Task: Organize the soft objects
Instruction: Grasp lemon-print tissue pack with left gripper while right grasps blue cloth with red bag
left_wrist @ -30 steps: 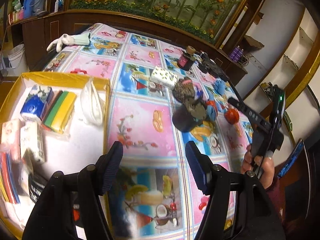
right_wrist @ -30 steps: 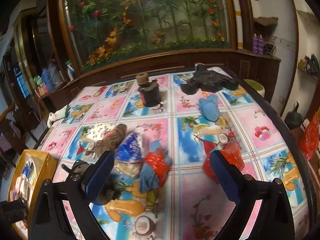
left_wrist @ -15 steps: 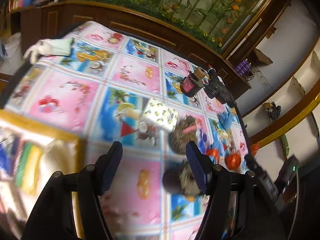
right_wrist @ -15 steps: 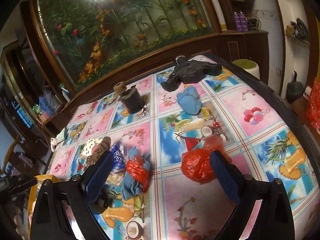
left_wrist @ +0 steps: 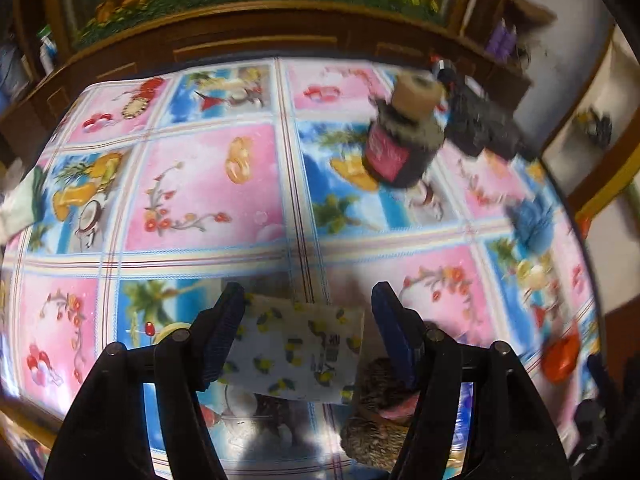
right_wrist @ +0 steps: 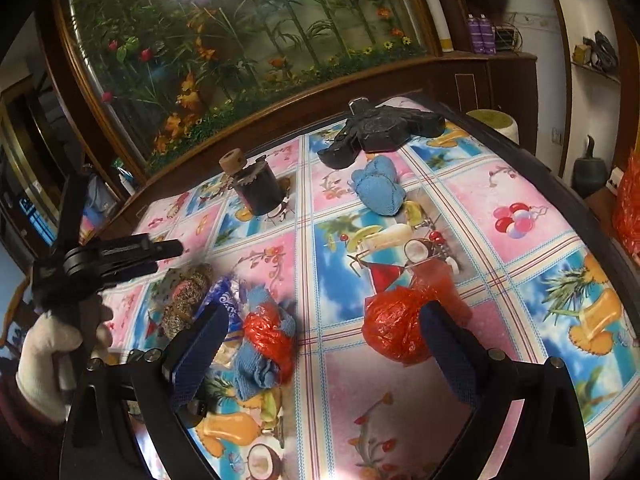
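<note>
My worktop [right_wrist: 520,208] carries a cloth of picture squares. On it I count two red bags, one [right_wrist: 394,330] just before my right tongs [right_wrist: 324,356], which are spread and empty; two blue cloths; one dark jar [left_wrist: 400,148] with an unreadable pink label. My left tongs [left_wrist: 306,332] hang spread over one lemon-print tissue pack [left_wrist: 296,354], not pinching it; its writing is blurred.

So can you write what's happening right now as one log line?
step: reach for pack | left gripper: open, straddling lemon-print tissue pack, not gripping | right gripper: open, empty, near red bag | pack on tablecloth
</note>
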A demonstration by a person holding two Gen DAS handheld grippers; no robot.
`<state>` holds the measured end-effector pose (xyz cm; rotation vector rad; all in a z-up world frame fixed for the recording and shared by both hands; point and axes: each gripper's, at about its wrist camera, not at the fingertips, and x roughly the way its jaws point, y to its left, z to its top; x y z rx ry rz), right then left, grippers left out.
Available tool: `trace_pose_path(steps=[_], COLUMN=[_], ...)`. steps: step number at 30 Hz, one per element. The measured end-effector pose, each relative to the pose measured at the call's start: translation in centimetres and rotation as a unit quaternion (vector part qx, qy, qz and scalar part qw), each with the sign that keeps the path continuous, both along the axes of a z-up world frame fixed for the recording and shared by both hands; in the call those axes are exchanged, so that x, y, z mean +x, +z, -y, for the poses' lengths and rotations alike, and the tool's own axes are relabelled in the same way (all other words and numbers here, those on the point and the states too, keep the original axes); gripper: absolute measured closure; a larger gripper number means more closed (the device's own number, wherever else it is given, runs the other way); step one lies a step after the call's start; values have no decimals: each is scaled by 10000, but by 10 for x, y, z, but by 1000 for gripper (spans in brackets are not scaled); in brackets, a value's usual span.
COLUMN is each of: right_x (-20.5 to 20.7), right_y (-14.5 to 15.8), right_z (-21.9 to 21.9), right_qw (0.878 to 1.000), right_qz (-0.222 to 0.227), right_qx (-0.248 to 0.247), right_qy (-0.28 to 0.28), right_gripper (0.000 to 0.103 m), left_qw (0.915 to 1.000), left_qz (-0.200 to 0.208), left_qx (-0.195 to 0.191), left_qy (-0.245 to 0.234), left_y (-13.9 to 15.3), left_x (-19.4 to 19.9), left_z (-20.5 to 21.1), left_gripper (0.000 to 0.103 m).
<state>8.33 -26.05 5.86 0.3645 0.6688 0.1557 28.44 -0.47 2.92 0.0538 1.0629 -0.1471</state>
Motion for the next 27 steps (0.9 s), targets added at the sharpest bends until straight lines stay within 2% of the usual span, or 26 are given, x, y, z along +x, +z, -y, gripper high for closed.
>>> trace_pose_path(steps=[1,3,8,11,15,18,20,25,27], right_x=[0,2,5,5,5,5,4,4,7], right_y=[0,-2,-4,-3,-5,-5,-6,-9,-13], right_z=[-2,-5,-9,-7,-4,0,-1,-19,-28], right_qw=[10000,10000,9998,9998,9998,9999,9999,9991,9984], right_qz=[-6,-26,-92,-95,-128,-99,-54,3,-38], right_qx=[-12,-67,-161,-181,-125,8,47,-163,-256], right_qy=[14,44,77,40,4,47,114,383,496], right_gripper=[5,5,5,5,5,5,5,5,5], left_qw=[9996,9983,9953,9941,9908,9903,9913,9959,9977], left_qz=[17,-140,-582,-800,-1191,-1106,-932,-636,-610], left_qx=[264,527,739,629,47,-611,-849,-636,-255], left_qy=[-79,-207,-249,-364,-647,-584,-384,-93,-173], left_y=[-1,-3,-4,-3,2,13,18,10,0], left_x=[-1,-5,-30,-56,-94,-120,-131,-144,-142], left_z=[4,4,-23,-37,-52,-63,-73,-79,-73], left_gripper=[38,38,38,40,40,40,40,38,38])
